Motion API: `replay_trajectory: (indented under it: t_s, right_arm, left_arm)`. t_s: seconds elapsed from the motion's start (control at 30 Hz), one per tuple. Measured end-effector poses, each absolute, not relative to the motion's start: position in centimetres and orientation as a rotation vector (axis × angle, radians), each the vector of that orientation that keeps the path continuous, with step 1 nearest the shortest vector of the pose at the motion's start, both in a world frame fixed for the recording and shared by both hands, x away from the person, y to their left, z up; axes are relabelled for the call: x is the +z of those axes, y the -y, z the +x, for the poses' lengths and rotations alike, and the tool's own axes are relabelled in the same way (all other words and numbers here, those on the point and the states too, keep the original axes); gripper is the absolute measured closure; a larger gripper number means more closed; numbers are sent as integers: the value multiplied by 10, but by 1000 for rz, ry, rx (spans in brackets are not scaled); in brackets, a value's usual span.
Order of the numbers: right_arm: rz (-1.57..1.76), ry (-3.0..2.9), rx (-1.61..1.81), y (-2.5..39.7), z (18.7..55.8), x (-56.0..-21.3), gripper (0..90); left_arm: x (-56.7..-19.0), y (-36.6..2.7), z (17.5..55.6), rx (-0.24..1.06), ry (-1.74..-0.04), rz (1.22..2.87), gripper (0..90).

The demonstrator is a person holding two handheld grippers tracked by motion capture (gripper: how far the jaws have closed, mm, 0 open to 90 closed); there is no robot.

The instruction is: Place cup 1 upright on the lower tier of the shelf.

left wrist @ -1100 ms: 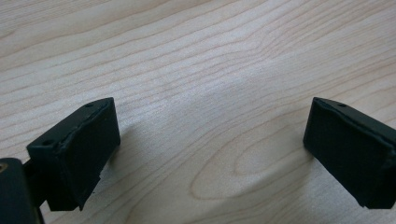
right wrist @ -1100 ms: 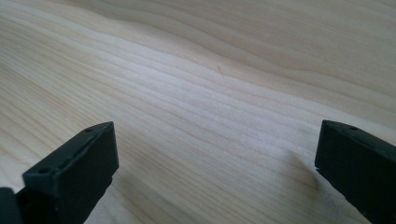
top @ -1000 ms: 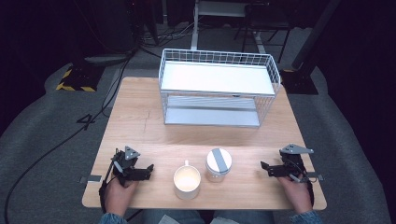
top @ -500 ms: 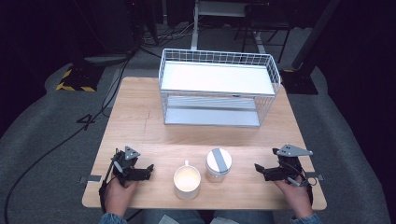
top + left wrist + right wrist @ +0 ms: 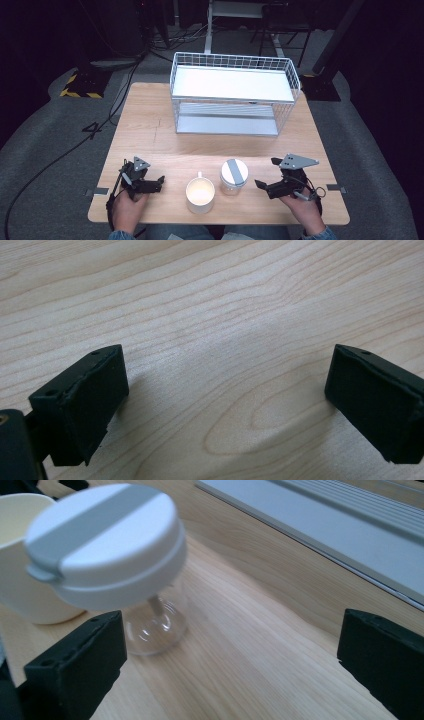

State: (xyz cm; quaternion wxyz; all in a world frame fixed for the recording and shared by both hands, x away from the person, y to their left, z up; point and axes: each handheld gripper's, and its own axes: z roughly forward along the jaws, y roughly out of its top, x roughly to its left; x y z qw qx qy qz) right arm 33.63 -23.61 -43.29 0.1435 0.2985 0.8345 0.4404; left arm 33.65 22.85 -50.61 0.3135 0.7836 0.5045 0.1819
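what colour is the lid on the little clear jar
White with a grey band across the lid; the right gripper view shows it best.

A light wooden table (image 5: pixel 145 120) carries everything. Toward its far edge stands a white wire rack (image 5: pixel 235 95) with two shelves, set about midway between the left and right edges. Near the near edge, around the middle, a white mug (image 5: pixel 200 195) stands upright, and just beside it on the right stands a clear jar (image 5: pixel 233 176) with a white and grey lid.
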Motion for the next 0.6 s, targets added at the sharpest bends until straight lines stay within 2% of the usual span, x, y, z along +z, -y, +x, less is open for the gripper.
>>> replay_trajectory:
  t_s: [0.6]
  right_arm:
    - [706,-2520,1379,185,330,-431,0]
  left_arm:
    - [-506,-228,337,484,-1336,2067,41]
